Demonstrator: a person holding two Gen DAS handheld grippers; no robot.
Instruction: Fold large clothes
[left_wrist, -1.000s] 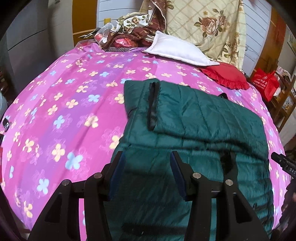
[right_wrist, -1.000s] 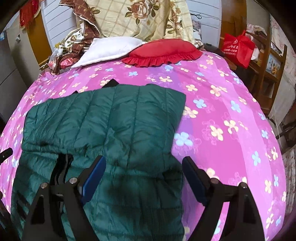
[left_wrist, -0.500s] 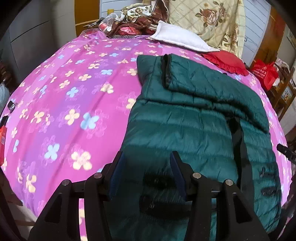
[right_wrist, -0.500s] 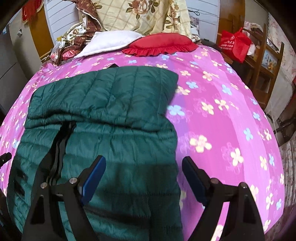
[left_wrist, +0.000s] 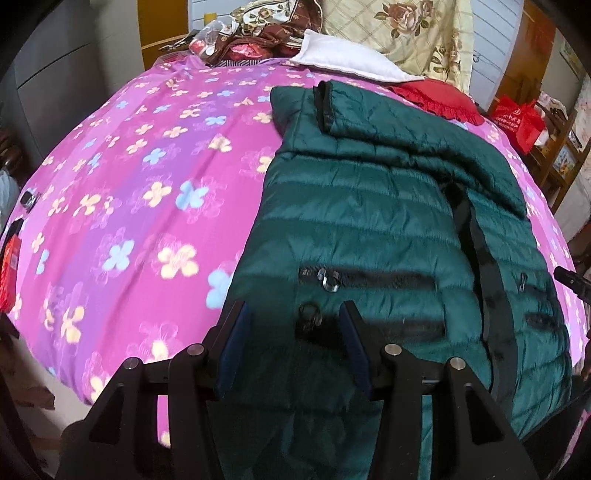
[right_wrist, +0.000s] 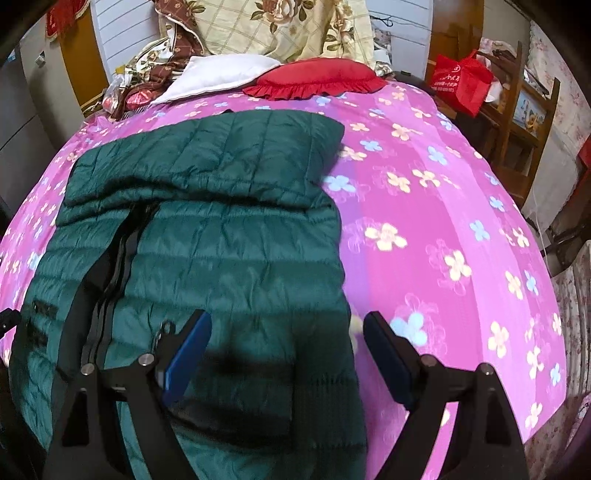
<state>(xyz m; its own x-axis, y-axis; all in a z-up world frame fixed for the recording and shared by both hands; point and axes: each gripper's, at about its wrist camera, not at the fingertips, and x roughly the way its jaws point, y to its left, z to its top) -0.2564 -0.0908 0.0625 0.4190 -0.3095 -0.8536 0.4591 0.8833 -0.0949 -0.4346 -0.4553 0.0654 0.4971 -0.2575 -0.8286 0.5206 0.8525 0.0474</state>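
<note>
One pink bedspread printed with yellow and blue flowers (left_wrist: 140, 177) covers the whole bed. On it lies one dark green quilted puffer jacket (left_wrist: 369, 221), set toward the near edge. Its long axis runs from the near edge of the bed away toward the pillows. The far part is folded over as a flat quilted panel (right_wrist: 229, 155) across the jacket's width, and the hem end points toward the grippers. One black zipper band (left_wrist: 476, 251) runs lengthwise down the jacket, and two zipped pocket slits (left_wrist: 369, 278) cross the left side, each with a metal pull.

At the head of the bed are one cream floral quilt (right_wrist: 280, 26), one white pillow (right_wrist: 218, 75) and one red frilled cushion (right_wrist: 317, 77), the cushion just beside the pillow. One red shopping bag (right_wrist: 461, 81) sits off the bed by a wooden shelf.

The two grippers are over the jacket's near end. The left gripper (left_wrist: 291, 343) has its blue-padded fingers moderately apart over the green fabric, gripping nothing. The right gripper (right_wrist: 286, 354) has its fingers spread wide, straddling the jacket's right edge, with fabric below the gap but not pinched.
</note>
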